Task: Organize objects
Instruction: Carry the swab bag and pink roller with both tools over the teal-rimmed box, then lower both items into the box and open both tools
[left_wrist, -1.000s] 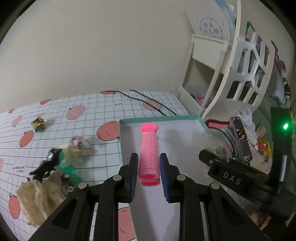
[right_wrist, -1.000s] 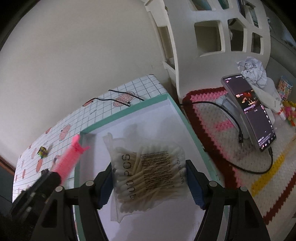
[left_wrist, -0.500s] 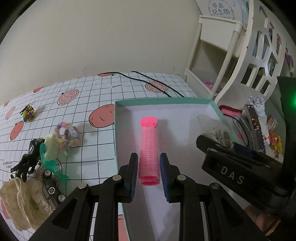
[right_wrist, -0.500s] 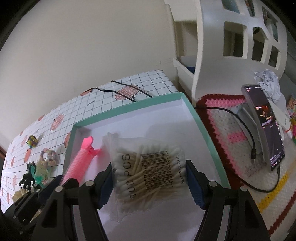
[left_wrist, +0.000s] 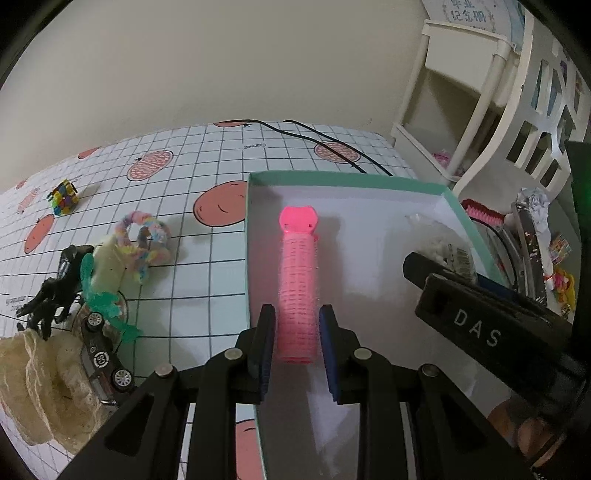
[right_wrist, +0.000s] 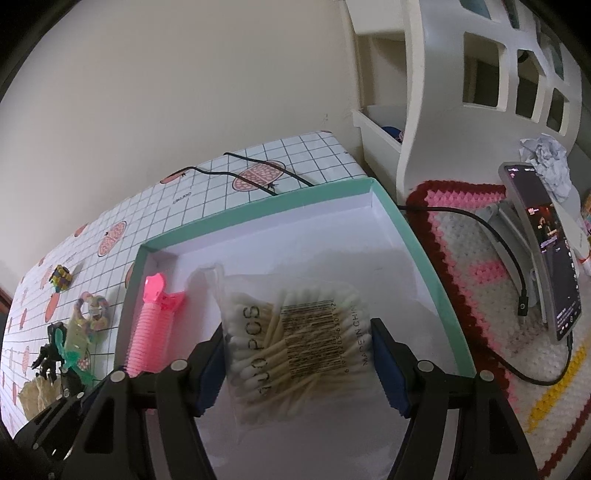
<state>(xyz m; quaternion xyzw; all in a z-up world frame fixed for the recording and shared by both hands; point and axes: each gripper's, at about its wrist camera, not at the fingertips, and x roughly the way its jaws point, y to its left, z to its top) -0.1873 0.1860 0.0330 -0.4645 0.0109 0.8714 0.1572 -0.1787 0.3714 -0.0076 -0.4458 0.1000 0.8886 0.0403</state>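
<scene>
- Two grippers work over one shallow box (left_wrist: 255, 236) with a teal rim and a white floor, set on a gridded cloth (left_wrist: 207, 162) printed with red fruit.
- The left gripper (left_wrist: 297, 343) pinches a pink hair roller (left_wrist: 298, 291) between its blue pads, gripping the near end; the roller runs toward 12 o'clock along the box floor, close to the wall at 9 o'clock, its flat pink clip end farthest from the pads.
- Whether the roller rests on the floor or hangs just above it cannot be told.
- The right gripper (right_wrist: 297, 360) has its jaws spread wide around a clear bag of cotton swabs (right_wrist: 295, 343), both pads pressed on the bag's sides; the bag sits over the middle of the box, at 3 o'clock of the roller.
- In the right wrist view the roller (right_wrist: 151, 332) lies at 9 o'clock of the bag, just beside it.
- Outside the box, at 9 o'clock in the left wrist view, loose things lie on the cloth: a pastel fuzzy ring (left_wrist: 142, 236), a small multicoloured cube (left_wrist: 63, 197) farther off at 10 o'clock, a black toy figure (left_wrist: 55, 291), a toy car (left_wrist: 103, 362) and a cream lace bundle (left_wrist: 44, 387).
- At 3 o'clock of the box in the right wrist view a phone (right_wrist: 543, 251) leans on a stand over a crocheted mat (right_wrist: 480, 266), a black cable plugged in.
</scene>
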